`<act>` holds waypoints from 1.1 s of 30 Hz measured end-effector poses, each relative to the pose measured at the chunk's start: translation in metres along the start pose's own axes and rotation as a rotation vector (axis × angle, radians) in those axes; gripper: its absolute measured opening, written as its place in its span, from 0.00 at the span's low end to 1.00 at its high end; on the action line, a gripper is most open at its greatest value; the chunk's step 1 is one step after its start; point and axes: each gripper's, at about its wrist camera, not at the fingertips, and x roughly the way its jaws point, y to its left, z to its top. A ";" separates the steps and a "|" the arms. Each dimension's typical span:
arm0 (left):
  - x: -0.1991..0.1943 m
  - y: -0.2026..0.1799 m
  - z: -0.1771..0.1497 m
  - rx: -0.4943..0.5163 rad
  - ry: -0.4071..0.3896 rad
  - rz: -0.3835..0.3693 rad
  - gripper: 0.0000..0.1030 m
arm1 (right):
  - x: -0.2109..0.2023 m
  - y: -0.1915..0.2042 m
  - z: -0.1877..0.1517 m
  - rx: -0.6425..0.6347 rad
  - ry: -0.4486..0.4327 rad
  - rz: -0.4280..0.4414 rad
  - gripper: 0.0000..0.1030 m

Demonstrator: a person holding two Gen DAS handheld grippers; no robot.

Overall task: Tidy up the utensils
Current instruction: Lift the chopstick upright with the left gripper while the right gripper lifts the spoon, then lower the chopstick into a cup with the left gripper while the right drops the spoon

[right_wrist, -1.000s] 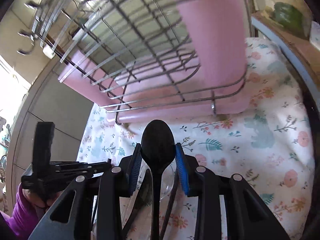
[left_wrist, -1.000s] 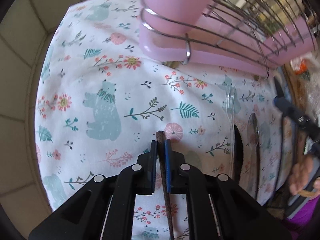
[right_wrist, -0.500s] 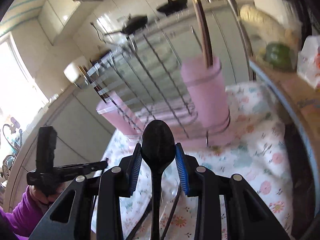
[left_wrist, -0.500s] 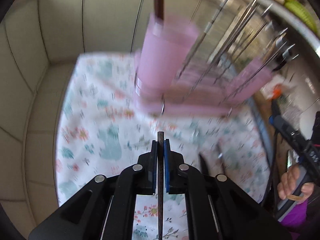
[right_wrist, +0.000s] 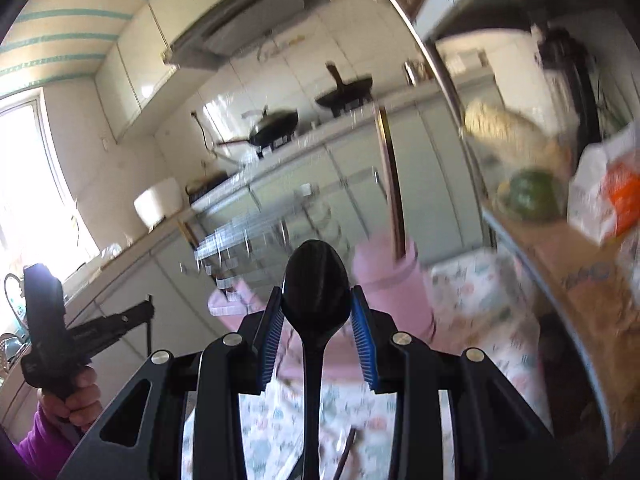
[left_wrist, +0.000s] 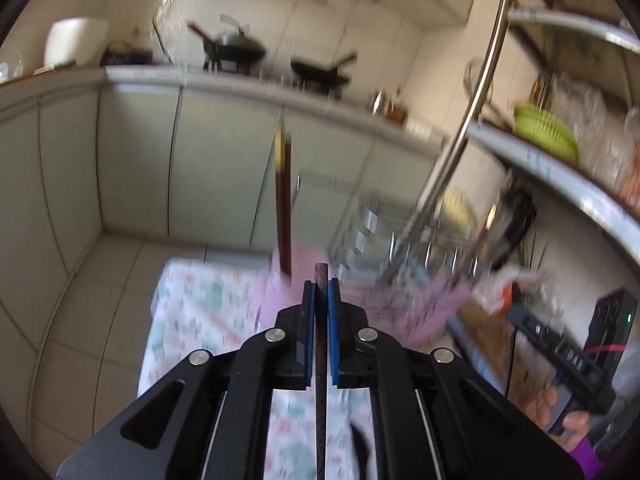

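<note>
My left gripper [left_wrist: 321, 286] is shut on a dark brown chopstick [left_wrist: 320, 360] and holds it raised, in front of the pink utensil cup [left_wrist: 280, 292]. Another brown chopstick [left_wrist: 282, 200] stands upright in that cup. My right gripper [right_wrist: 316, 308] is shut on a black spoon [right_wrist: 314, 292], bowl forward, held up before the pink cup [right_wrist: 394, 280] and the pink-based wire dish rack [right_wrist: 240, 264]. The other gripper shows in each view: the right one [left_wrist: 560, 352] at the right edge, the left one [right_wrist: 80, 328] at the left edge.
A floral cloth [left_wrist: 192, 312] covers the counter under the rack. More utensils lie on the cloth [right_wrist: 344, 456] below my right gripper. A metal shelf [left_wrist: 560, 172] with a green basket and bags stands to the right. Cabinets and a stove with pans are behind.
Both grippers have lifted and tilted up from the cloth with their utensils; the views now look over the rack toward the cabinets and stove.
</note>
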 end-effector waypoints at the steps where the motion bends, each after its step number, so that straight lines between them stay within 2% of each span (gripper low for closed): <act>1: -0.002 -0.001 0.006 -0.004 -0.028 0.002 0.05 | -0.002 0.003 0.008 -0.014 -0.036 -0.004 0.32; 7: 0.003 -0.011 0.053 -0.042 -0.262 0.023 0.05 | -0.010 0.018 0.046 -0.094 -0.230 -0.024 0.32; 13: 0.032 -0.021 0.069 -0.025 -0.433 0.132 0.05 | -0.004 0.021 0.074 -0.130 -0.402 -0.061 0.32; 20: 0.068 -0.019 0.050 -0.013 -0.551 0.221 0.05 | 0.013 0.009 0.085 -0.122 -0.446 -0.094 0.32; 22: 0.074 -0.018 0.041 -0.009 -0.568 0.243 0.05 | 0.017 0.005 0.085 -0.119 -0.452 -0.099 0.32; 26: 0.080 -0.009 0.022 -0.036 -0.550 0.241 0.05 | 0.025 0.002 0.085 -0.123 -0.484 -0.113 0.32; 33: 0.085 -0.001 0.001 -0.033 -0.446 0.191 0.05 | 0.036 0.001 0.091 -0.159 -0.548 -0.141 0.32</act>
